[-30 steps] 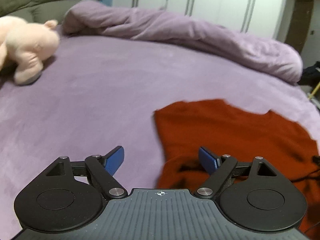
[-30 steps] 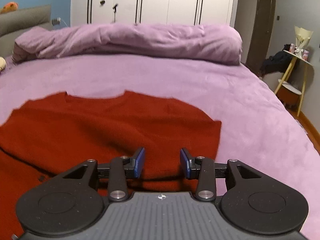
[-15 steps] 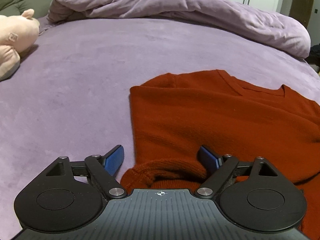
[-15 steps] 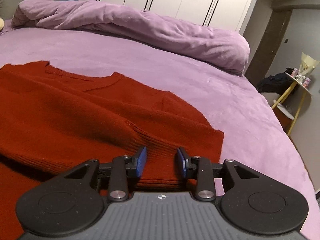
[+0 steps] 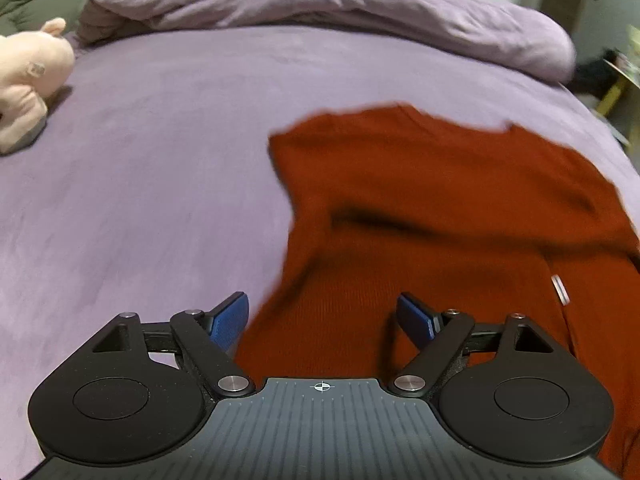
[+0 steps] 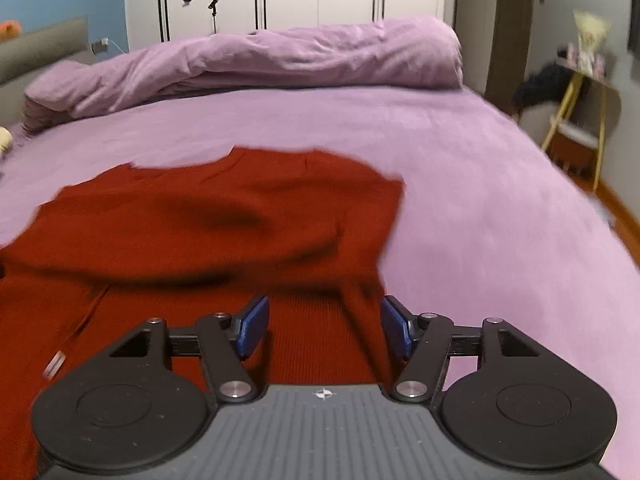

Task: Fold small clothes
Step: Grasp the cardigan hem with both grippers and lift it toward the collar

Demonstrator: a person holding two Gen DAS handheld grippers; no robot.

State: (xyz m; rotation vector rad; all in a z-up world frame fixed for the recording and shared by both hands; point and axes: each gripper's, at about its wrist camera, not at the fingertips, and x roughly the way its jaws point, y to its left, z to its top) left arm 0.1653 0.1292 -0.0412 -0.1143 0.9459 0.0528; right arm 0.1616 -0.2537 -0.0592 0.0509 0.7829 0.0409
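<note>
- Left tongs (image 5: 322, 316) stand wide open over the sweater's (image 5: 440, 200) near-left edge; cloth lies under and between the blue pads (image 5: 230, 322), but they do not press on it.
- Right tongs (image 6: 322, 326) are opening, with red knit between the pads (image 6: 252, 326) and nothing pinched; they sit at the sweater's (image 6: 200, 216) near-right edge.
- Sweater lies on the purple bed (image 5: 160, 140), from 12 to 3 o'clock in the left view and from 9 to 12 in the right view. A raised fold runs across its middle, the neckline toward the far side. Both views are blurred, so finer creases cannot be read.
- A rolled duvet (image 6: 260, 60) lies along the far edge at 12; a pink plush toy (image 5: 28, 80) sits at 9 to 10 in the left view, well apart from the sweater.
- Step in hand, as I judge it: letting go after laying the lower half up over the body.
- Next move likely calls for both tongs to lift clear, then take a side or the sleeves and fold inward, keeping edges aligned.
</note>
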